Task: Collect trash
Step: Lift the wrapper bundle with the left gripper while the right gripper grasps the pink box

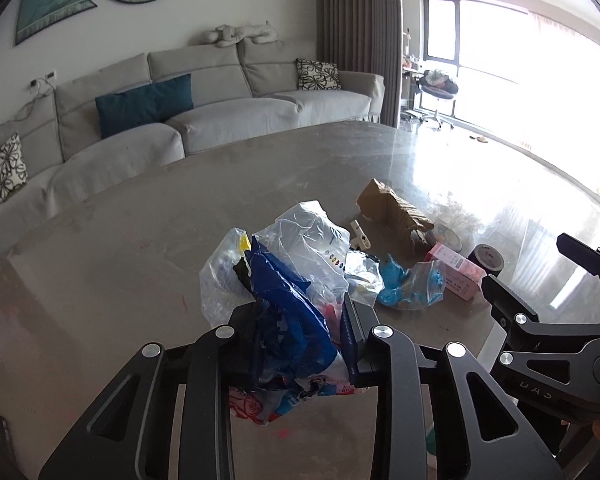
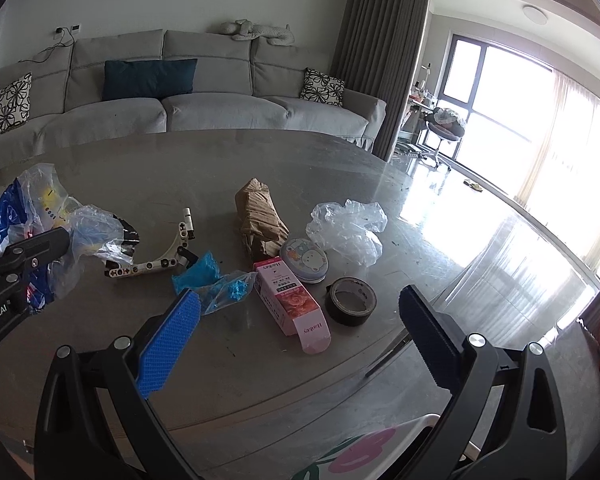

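My left gripper (image 1: 300, 316) is shut on a bundle of plastic bags (image 1: 288, 280), clear and blue, held above the table; the bundle also shows at the left of the right wrist view (image 2: 40, 216). My right gripper (image 2: 300, 316) is open and empty, hovering over a pink carton (image 2: 292, 300). Around it lie a blue crumpled wrapper (image 2: 216, 280), a crumpled brown paper bag (image 2: 260, 216), a clear plastic bag (image 2: 348, 228), a black tape roll (image 2: 350, 300) and a round tin (image 2: 304, 260).
The grey glass table (image 2: 180, 168) has its near edge just under the right gripper. A white toy part (image 2: 160, 256) lies left of the blue wrapper. A grey sofa (image 2: 180, 96) stands behind the table. A white printed object (image 2: 360, 448) sits below the table edge.
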`<state>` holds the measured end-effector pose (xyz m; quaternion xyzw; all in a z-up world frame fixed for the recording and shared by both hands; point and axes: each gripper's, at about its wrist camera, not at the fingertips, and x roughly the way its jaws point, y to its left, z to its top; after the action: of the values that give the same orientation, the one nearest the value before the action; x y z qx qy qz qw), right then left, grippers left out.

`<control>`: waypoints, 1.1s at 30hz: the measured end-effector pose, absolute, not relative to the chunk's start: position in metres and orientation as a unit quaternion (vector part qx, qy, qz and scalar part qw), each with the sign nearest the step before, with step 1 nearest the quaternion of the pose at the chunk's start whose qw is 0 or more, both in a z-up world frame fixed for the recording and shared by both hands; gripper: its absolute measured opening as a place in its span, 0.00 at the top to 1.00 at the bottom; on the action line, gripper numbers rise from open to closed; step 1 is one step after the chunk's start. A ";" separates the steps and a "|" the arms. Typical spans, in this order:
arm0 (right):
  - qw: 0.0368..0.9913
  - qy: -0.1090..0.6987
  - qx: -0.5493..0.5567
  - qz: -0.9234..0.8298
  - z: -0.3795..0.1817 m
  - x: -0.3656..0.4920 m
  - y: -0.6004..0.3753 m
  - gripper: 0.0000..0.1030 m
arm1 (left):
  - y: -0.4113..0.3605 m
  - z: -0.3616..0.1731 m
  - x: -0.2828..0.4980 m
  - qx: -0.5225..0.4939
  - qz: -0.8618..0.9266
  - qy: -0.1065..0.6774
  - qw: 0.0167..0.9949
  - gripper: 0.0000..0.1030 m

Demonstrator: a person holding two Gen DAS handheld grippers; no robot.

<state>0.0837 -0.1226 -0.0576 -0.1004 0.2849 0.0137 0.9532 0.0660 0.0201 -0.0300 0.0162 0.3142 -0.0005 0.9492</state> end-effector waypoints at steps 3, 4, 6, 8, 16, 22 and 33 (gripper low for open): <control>0.954 0.282 -0.102 0.018 -0.055 0.084 -0.116 0.04 | 0.027 -0.022 0.065 0.010 0.002 0.311 0.950 0.70; 0.954 0.281 -0.104 0.019 -0.054 0.084 -0.114 0.04 | 0.030 -0.021 0.064 0.006 0.002 0.311 0.950 0.70; 0.954 0.279 -0.107 0.021 -0.053 0.085 -0.110 0.04 | 0.034 -0.017 0.064 0.001 0.003 0.308 0.951 0.70; 0.954 0.278 -0.108 0.025 -0.052 0.086 -0.106 0.04 | 0.036 -0.015 0.062 0.002 0.006 0.305 0.952 0.70; 0.955 0.278 -0.102 0.029 -0.056 0.090 -0.103 0.04 | 0.039 -0.016 0.063 0.008 0.010 0.304 0.953 0.70; 0.953 0.282 -0.109 0.031 -0.067 0.095 -0.106 0.04 | 0.038 -0.018 0.065 0.008 0.009 0.304 0.953 0.70; 0.952 0.287 -0.101 0.014 -0.076 0.102 -0.139 0.04 | 0.022 -0.022 0.073 0.012 -0.008 0.304 0.952 0.70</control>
<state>0.1018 -0.1394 -0.0759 -0.1006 0.2872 0.0141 0.9525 0.0732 0.0217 -0.0223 0.0122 0.3043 -0.0075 0.9525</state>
